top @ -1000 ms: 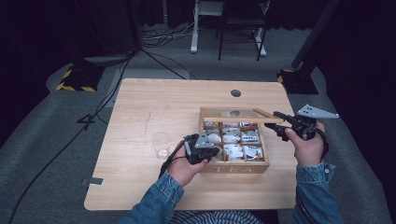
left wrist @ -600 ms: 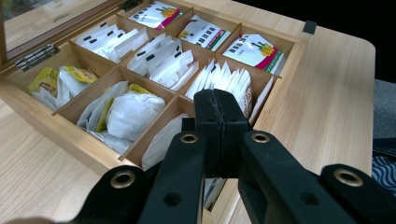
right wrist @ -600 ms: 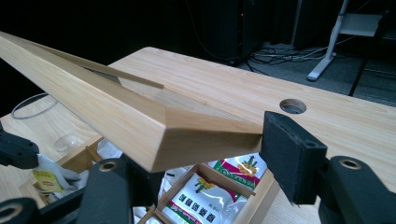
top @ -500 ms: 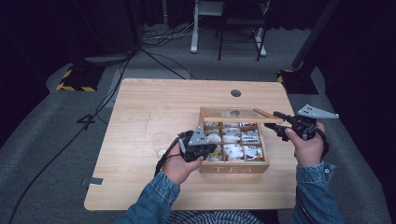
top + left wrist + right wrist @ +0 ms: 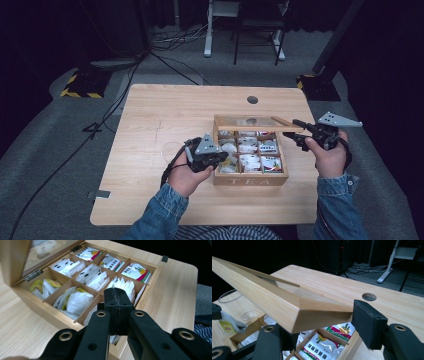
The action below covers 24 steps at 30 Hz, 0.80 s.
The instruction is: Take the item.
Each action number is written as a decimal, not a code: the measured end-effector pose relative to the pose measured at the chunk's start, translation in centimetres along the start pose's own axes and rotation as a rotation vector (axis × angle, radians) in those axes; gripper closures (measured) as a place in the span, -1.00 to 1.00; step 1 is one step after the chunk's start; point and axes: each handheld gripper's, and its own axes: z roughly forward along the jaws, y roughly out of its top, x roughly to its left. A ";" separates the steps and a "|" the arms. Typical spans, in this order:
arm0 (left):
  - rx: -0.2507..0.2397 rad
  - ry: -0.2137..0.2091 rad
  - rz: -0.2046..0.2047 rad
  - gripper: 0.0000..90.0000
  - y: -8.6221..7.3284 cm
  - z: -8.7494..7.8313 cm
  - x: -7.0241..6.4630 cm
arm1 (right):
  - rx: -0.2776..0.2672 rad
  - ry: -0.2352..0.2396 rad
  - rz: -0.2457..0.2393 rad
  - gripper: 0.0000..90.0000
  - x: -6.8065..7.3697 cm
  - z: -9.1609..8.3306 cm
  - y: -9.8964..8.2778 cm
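Left gripper: fingers pressed together on one tea bag, at the near-left compartment of the tea box. Right gripper: fingers clamp the corner of the raised lid. One box, nine compartments, on the desk. One clear glass beside it.
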 end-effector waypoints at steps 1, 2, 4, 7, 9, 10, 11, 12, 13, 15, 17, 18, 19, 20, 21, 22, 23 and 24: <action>-0.003 0.003 -0.006 0.99 0.0 -0.2 0.1 | 0.001 0.001 -0.001 -0.08 0.0 0.0 0.0; -0.005 0.007 -0.008 0.99 -0.1 -0.4 0.2 | 0.002 0.002 -0.001 -0.08 0.0 0.0 0.0; -0.012 0.015 -0.015 0.99 -0.1 -0.9 0.3 | -0.001 0.006 -0.001 -0.09 -0.1 0.1 0.0; -0.015 0.023 -0.021 0.99 -0.1 -1.6 0.6 | 0.000 0.009 -0.005 -0.09 -0.1 0.1 0.1; -0.012 0.026 -0.024 0.98 -0.2 -2.0 0.8 | 0.003 0.009 -0.005 -0.10 -0.1 0.1 0.1; -0.011 0.032 -0.026 0.99 -0.3 -2.2 0.9 | 0.003 0.008 -0.006 -0.10 -0.1 0.1 0.1; -0.009 0.036 -0.028 0.99 -0.3 -2.4 1.0 | 0.003 0.008 -0.008 -0.10 -0.2 0.1 0.1; -0.010 0.040 -0.028 0.99 -0.4 -2.6 1.1 | 0.004 0.008 -0.008 -0.10 -0.2 0.1 0.2; -0.012 0.044 -0.028 0.99 -0.4 -2.9 1.3 | 0.005 0.008 -0.008 -0.10 -0.2 0.1 0.2; -0.018 0.053 -0.034 0.98 -0.5 -3.5 1.5 | 0.008 0.010 -0.009 -0.10 -0.2 0.1 0.2; -0.021 0.061 -0.041 0.99 -0.5 -4.1 1.7 | 0.006 0.014 -0.011 -0.11 -0.2 0.2 0.2; -0.022 0.062 -0.042 0.99 -0.5 -4.4 1.8 | 0.006 0.015 -0.011 -0.11 -0.3 0.2 0.2; -0.024 0.061 -0.047 0.98 -0.5 -4.6 1.9 | 0.006 0.014 -0.012 -0.11 -0.3 0.2 0.2; -0.023 0.064 -0.050 0.98 -0.5 -4.8 2.0 | 0.007 0.015 -0.010 -0.11 -0.3 0.2 0.2; -0.019 0.066 -0.050 0.98 -0.6 -5.0 2.2 | 0.005 0.016 -0.012 -0.11 -0.3 0.2 0.2; -0.018 0.069 -0.046 0.99 -0.6 -5.2 2.3 | 0.006 0.015 -0.012 -0.12 -0.3 0.2 0.2; -0.019 0.069 -0.056 0.98 -0.7 -5.3 2.3 | 0.006 0.015 -0.011 -0.12 -0.3 0.2 0.2; -0.014 0.075 -0.052 0.98 -0.7 -5.5 2.5 | 0.006 0.015 -0.011 -0.12 -0.3 0.2 0.2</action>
